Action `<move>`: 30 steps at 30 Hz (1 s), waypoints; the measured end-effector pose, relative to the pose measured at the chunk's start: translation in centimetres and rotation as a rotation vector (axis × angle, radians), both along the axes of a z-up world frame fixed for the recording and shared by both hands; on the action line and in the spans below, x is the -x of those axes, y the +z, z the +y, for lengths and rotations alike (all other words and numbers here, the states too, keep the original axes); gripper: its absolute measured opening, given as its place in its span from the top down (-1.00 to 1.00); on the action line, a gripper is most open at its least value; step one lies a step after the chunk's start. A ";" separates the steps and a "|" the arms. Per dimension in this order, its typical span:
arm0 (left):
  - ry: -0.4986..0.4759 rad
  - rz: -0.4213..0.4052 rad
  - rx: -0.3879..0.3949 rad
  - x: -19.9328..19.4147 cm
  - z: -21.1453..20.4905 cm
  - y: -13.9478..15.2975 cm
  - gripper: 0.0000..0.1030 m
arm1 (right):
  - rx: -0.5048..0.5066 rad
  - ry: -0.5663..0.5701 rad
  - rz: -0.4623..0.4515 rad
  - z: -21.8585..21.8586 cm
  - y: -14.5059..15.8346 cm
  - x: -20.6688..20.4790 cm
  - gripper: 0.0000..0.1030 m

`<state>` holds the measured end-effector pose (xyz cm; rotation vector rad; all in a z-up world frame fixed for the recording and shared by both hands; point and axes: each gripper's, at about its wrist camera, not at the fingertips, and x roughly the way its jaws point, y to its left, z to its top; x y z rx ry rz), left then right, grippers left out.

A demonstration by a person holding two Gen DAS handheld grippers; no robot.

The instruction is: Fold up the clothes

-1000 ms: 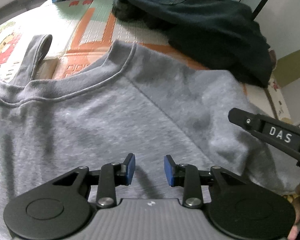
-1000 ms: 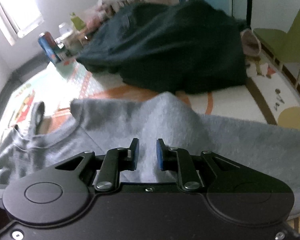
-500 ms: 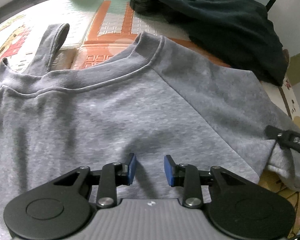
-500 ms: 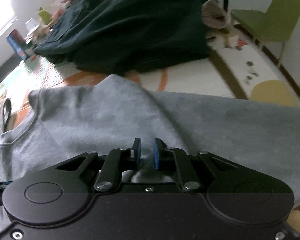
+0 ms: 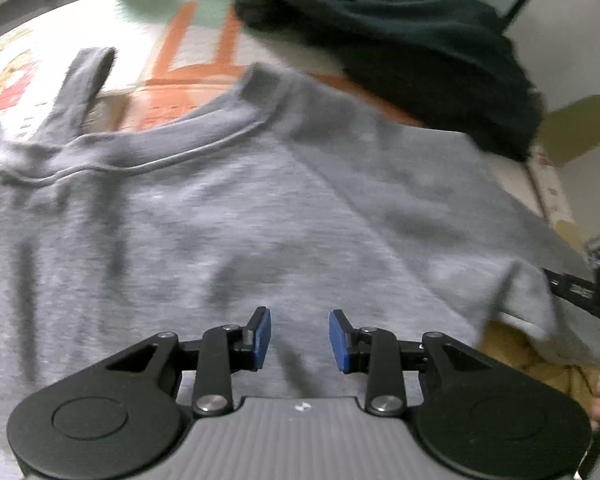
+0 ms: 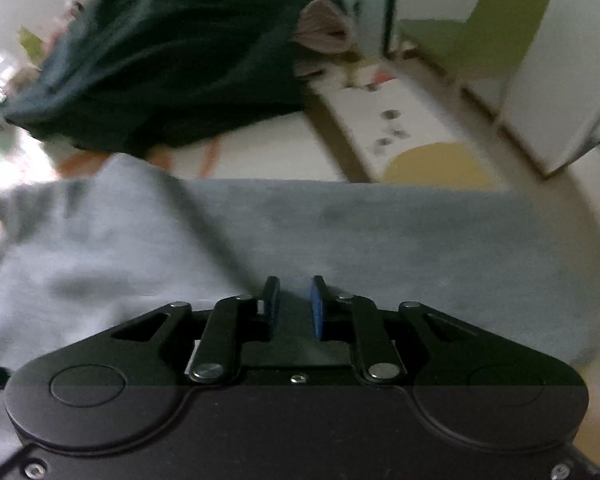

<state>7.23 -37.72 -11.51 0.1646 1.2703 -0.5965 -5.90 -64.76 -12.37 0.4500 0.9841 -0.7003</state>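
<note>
The play mat (image 5: pixel 204 40) with its orange print covers the whole floor area, and the grey sweatshirt (image 5: pixel 228 216) is spread flat on it, collar toward the dark pile of clothes (image 5: pixel 412 48) heaped just past it, with a green chair (image 6: pixel 496 28) off by the wall. The left gripper (image 5: pixel 299 338) hangs over the sweatshirt's chest with its 2 blue pads apart and nothing pinched. The right gripper (image 6: pixel 294 306) sits low over the sleeve; its jaws have just opened a little from a narrow gap, and whether they're pinching cloth I honestly can't tell.
</note>
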 end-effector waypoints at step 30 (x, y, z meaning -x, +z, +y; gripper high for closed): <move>-0.292 0.027 0.057 5.5 -4.1 0.1 0.11 | 0.012 -0.056 -0.031 -2.9 4.1 6.0 0.53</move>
